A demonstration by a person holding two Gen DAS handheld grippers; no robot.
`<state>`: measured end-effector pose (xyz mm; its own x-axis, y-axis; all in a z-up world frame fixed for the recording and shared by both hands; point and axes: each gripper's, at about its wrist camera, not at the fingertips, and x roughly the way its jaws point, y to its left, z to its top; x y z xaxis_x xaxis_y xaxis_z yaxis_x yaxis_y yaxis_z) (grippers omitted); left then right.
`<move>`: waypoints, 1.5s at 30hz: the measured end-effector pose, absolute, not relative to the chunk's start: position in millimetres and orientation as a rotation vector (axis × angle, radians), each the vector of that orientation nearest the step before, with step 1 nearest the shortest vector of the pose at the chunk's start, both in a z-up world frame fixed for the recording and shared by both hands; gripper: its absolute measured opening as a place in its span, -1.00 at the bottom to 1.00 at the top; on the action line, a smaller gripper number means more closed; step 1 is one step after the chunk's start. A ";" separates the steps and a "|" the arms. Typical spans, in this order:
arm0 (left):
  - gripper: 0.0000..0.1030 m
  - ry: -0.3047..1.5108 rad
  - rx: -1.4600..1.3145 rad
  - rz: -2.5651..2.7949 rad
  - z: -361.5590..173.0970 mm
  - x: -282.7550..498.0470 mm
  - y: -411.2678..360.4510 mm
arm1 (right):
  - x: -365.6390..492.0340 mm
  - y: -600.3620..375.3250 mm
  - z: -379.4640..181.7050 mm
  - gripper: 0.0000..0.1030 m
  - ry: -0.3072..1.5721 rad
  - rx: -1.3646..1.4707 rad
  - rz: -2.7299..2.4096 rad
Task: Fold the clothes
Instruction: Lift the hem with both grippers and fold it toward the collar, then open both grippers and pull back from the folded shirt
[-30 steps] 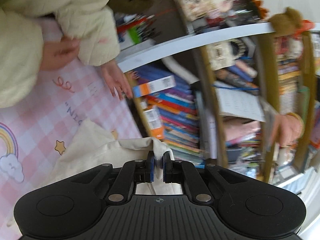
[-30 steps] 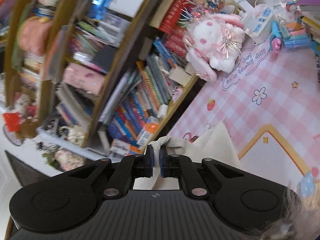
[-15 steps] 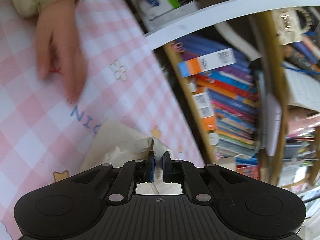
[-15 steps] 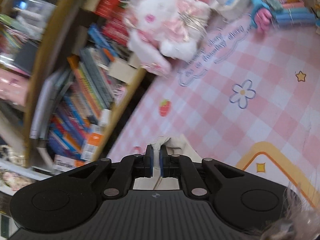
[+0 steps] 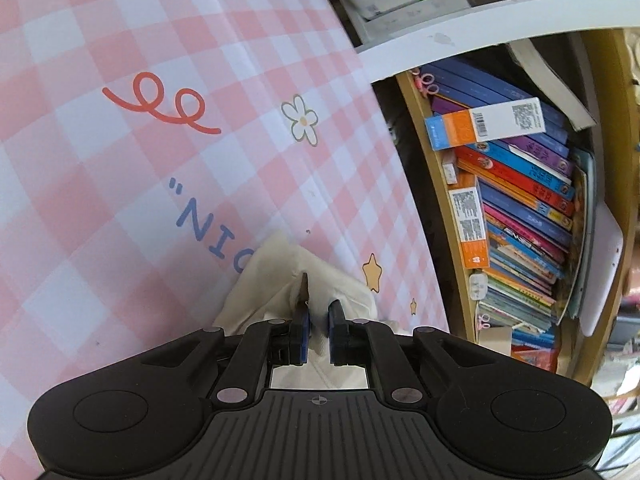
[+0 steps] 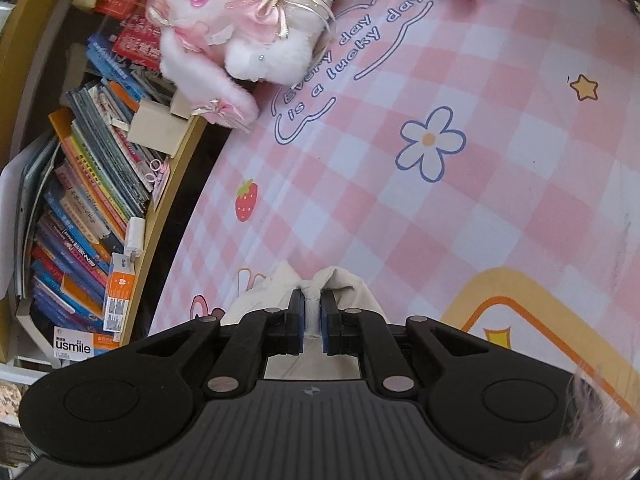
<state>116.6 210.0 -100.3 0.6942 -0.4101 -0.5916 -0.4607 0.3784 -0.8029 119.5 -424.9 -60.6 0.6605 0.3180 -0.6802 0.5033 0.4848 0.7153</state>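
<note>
Left wrist view: cream garment (image 5: 280,280) bunched near the mat's (image 5: 120,200) bookshelf-side edge, left gripper (image 5: 319,320) slightly parted around it. Right gripper (image 6: 313,312) pinches a fold; only its view shows the plush rabbit (image 6: 248,32).

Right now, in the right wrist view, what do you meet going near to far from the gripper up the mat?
right gripper pinching the cream garment → strawberry print → blue-outlined flower → "Every day is a lucky day" lettering → white and pink plush rabbit, all on the pink checked mat.
</note>
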 end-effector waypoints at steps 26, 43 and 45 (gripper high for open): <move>-0.32 0.866 -0.025 -0.192 -38.5 86.2 -38.2 | 97.9 -256.8 -26.0 0.02 0.888 0.027 0.205; -0.32 0.725 -0.176 -0.015 27.0 211.2 4.9 | 101.6 -251.8 -27.7 0.08 0.936 -0.114 0.277; -0.31 0.724 -0.164 -0.068 24.4 186.4 10.8 | 101.6 -251.8 -27.6 0.08 0.936 -0.115 0.280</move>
